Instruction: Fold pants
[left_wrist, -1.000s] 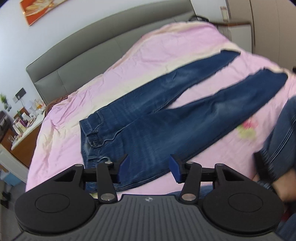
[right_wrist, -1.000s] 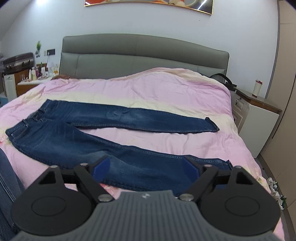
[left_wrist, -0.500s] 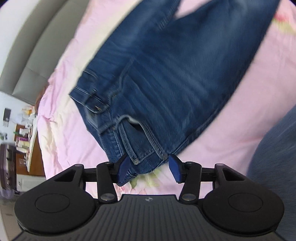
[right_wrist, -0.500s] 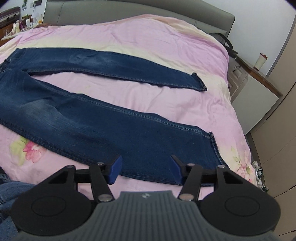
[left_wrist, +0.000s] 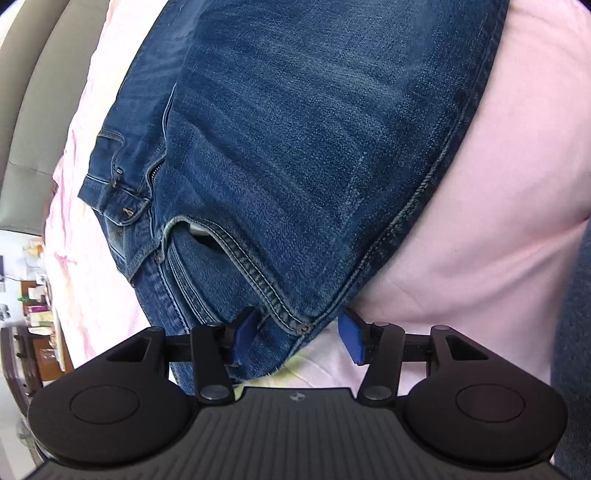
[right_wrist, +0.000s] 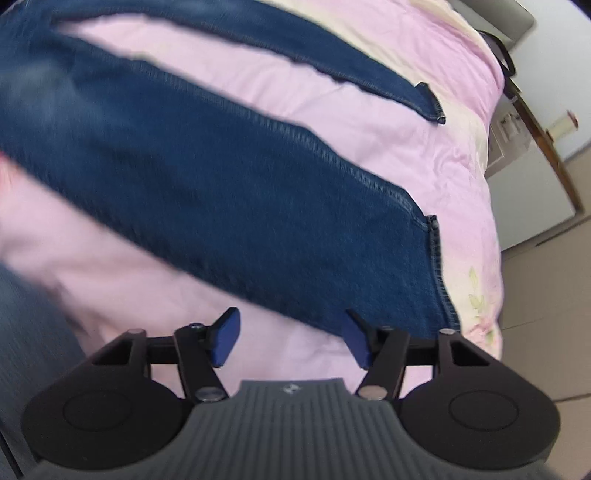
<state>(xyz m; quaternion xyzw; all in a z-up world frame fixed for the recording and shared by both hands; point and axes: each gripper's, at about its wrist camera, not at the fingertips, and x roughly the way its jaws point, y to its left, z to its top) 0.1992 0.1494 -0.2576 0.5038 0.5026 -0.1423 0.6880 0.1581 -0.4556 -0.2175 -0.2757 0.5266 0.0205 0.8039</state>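
Note:
Blue jeans (left_wrist: 295, 129) lie spread flat on a pink bedspread (left_wrist: 480, 221). My left gripper (left_wrist: 297, 338) is open, its pads astride the near waistband corner by the front pocket. In the right wrist view the near leg (right_wrist: 221, 192) runs to its hem at right, and the far leg (right_wrist: 332, 62) lies beyond. My right gripper (right_wrist: 291, 341) is open just above the near leg's lower edge close to the hem, nothing between its pads.
A grey padded headboard (left_wrist: 33, 110) is at the far left. A cluttered wooden side table (left_wrist: 33, 295) stands beside the bed. A white nightstand (right_wrist: 532, 158) with a cup stands past the bed's right side. The bed edge (right_wrist: 495, 332) drops to floor.
Both grippers have dropped close to the jeans: the left onto the waistband corner, the right toward the near leg's hem. Both stay open.

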